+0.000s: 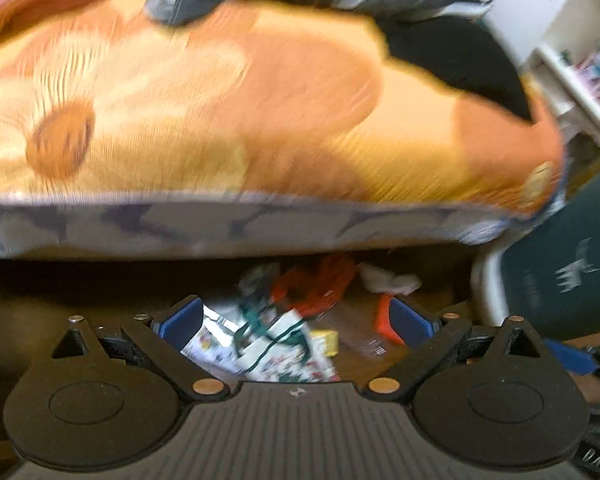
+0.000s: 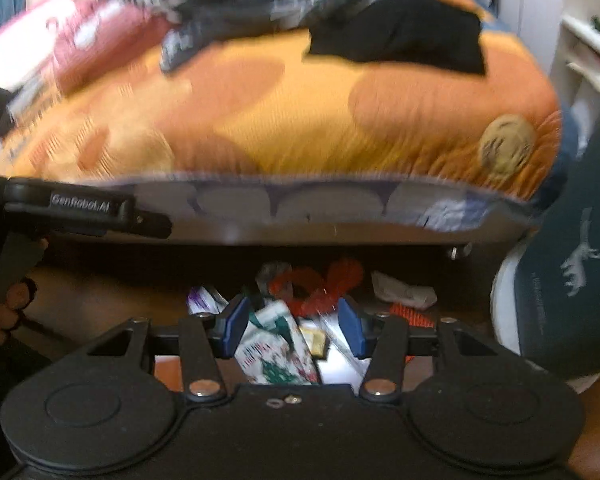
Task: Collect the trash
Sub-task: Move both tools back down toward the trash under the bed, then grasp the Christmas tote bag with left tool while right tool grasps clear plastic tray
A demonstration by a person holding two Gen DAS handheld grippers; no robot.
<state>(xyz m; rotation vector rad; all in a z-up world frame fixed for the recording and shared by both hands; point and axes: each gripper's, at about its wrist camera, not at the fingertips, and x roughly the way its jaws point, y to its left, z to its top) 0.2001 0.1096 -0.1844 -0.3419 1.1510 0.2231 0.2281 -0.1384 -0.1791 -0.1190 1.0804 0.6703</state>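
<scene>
Hovering over floor litter [image 1: 284,344] beside the bed [image 1: 220,120], left gripper [image 1: 296,322] gapes wide, right gripper [image 2: 294,328] narrower, both empty, evidently positioned for pickup.

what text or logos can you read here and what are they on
"GenRobot.AI": on the left gripper's black body, seen from the right wrist.
Small line under the white animal logo on the dark bag: too blurred.
Print on the wrappers on the floor: too blurred.

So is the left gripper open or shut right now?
Open. The left gripper has its blue pads spread wide apart, nothing pressed between them, with the trash on the floor beyond.
</scene>
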